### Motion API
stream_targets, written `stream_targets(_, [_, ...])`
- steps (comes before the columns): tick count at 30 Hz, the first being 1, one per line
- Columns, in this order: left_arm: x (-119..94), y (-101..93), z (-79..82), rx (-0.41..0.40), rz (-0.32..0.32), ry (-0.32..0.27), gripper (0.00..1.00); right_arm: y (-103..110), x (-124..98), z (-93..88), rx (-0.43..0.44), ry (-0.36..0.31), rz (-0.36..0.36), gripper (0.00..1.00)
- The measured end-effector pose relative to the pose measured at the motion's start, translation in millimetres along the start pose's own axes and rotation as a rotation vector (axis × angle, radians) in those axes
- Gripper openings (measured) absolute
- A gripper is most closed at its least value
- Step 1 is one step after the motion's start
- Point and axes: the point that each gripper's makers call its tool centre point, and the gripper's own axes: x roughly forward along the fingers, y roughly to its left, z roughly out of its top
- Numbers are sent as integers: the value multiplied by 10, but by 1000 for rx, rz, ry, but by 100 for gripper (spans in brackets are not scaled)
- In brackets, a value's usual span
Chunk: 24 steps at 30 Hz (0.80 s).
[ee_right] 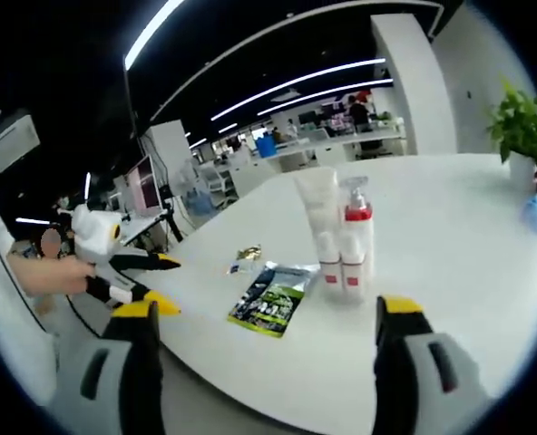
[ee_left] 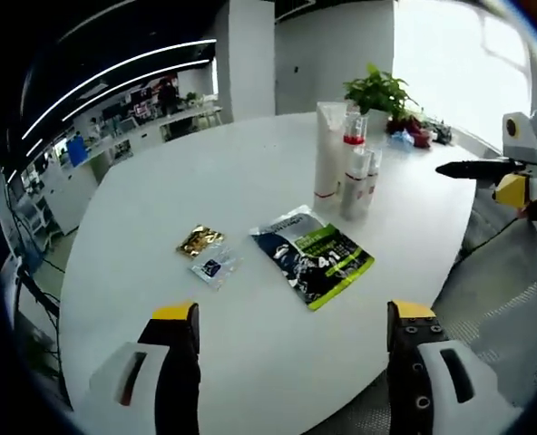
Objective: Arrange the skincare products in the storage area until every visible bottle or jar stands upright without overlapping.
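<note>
Two grippers: both hover off the bench, neither touching any product.
Left gripper (ee_left: 293, 326): held low at the near edge of the white bench (ee_left: 160, 208), its yellow-tipped fingers (ee_left: 174, 313) spread wide apart with nothing between them; in the right gripper view it enters from the left (ee_right: 164, 283), gripped by a person's hand (ee_right: 46, 272), pointing across the bench edge.
Right gripper (ee_right: 266, 317): raised level in front of the bench, fingers (ee_right: 398, 306) well apart and empty; in the left gripper view it comes in from the right (ee_left: 445, 169), dark tips aimed toward the bottles, still apart from them.
Skincare products: a tight cluster stands upright toward the far side of the bench, a tall white tube (ee_left: 328, 149) and a pump bottle with a red collar (ee_right: 357, 231) touching smaller white bottles (ee_left: 357, 186).
Green-and-black pouch (ee_left: 312, 254): lies flat near mid-bench, just in front of the cluster.
Small sachets (ee_left: 205, 252): one gold, one clear, lie flat beside the pouch.
Potted plant (ee_left: 377, 91): stands beyond the bottles at the far edge.
Background: open office with strip lights overhead.
</note>
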Motion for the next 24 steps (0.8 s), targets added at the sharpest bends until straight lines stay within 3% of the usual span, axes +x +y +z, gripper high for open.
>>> stream_targets(13, [-319, 65, -49, -57, 78, -48, 97, -45, -25, -26, -16, -9, -35, 100])
stream_targets(16, [-339, 87, -67, -71, 92, -45, 97, -23, -28, 6, -16, -35, -15, 100])
stream_targets(24, [-339, 99, -38, -77, 107, -50, 97, -18, -20, -13, -40, -19, -12, 100])
